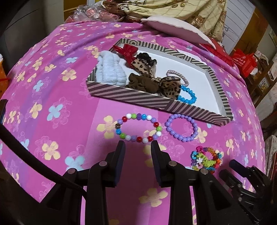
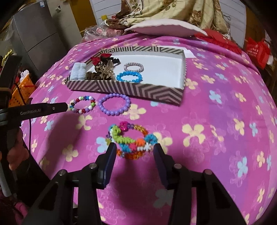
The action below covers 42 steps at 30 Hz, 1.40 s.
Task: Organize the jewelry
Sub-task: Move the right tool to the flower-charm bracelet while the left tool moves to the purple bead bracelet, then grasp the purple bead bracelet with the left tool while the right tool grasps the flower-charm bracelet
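A striped box [image 1: 131,96] [image 2: 138,90] with a white floor holds scrunchies, bows, a blue bead bracelet [image 1: 187,97] [image 2: 129,77] and a silvery hair tie [image 2: 134,67]. In front of it on the pink flowered cloth lie a mixed-colour bead bracelet [image 1: 122,120] [image 2: 71,105] and a purple bead bracelet [image 1: 168,129] [image 2: 102,110]. My left gripper [image 1: 138,144] is open, its tips just short of the mixed-colour bracelet. My right gripper [image 2: 134,148] is open, its fingers flanking the near part of a bright woven bracelet [image 2: 121,140] [image 1: 206,161] that lies flat on the cloth.
A pale pink pillow [image 2: 164,28] and a floral blanket [image 2: 173,12] lie behind the box. Red bags [image 2: 256,50] stand at the far right. An orange crate [image 2: 19,93] and a grey cabinet [image 2: 39,34] are off the bed's left edge.
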### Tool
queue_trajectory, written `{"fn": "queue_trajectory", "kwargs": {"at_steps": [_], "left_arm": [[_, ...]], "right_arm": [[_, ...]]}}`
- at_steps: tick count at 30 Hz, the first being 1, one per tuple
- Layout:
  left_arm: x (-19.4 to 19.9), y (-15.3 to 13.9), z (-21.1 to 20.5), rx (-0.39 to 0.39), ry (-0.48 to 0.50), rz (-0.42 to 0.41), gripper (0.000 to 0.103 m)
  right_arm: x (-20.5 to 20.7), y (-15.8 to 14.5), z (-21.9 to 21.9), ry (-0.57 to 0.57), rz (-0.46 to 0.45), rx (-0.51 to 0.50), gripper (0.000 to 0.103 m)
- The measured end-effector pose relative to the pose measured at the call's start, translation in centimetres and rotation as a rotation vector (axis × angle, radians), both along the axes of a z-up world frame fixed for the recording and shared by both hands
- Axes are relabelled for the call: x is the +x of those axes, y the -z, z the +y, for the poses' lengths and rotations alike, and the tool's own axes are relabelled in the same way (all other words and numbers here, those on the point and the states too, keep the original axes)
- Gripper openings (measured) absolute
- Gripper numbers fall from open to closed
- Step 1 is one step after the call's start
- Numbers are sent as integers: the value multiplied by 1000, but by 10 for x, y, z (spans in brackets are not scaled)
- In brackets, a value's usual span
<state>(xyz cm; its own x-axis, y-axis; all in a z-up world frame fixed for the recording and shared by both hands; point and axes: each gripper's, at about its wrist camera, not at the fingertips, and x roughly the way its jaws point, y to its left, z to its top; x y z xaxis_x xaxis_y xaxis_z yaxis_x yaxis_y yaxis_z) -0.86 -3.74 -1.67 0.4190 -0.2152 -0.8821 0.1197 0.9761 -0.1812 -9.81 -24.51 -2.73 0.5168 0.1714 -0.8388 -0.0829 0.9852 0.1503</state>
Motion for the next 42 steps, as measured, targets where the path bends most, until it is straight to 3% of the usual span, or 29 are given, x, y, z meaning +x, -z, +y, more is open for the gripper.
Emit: {"fn": "queue_trajectory", "kwargs": {"at_steps": [5,10,13,17,30,32,34,37,42], "left_arm": [[9,1,-13,-31,17,25,47],[23,13,-30,-36,21,73,47],[32,22,-38,-50,7,108,47],[43,29,-49,-17,-7,112,47],[62,39,-93,163,76,33,47],[62,39,-94,155,94,31,44],[61,39,-92,146,119,23,35],[57,39,-85,126,158,12,34],[51,38,-63,64,178,78,34]], "right_arm": [[13,13,3,-3,23,-6,45],[17,17,3,1,8,6,31],[18,18,6,-19,4,-9,28],[16,18,4,-34,1,-1,21],[14,20,-5,-47,-16,55,20],[13,19,-5,-47,-15,58,20],[13,19,-5,-50,-13,56,20],[12,18,-5,-54,-7,50,20],[10,17,-7,-52,-6,46,20]]}}
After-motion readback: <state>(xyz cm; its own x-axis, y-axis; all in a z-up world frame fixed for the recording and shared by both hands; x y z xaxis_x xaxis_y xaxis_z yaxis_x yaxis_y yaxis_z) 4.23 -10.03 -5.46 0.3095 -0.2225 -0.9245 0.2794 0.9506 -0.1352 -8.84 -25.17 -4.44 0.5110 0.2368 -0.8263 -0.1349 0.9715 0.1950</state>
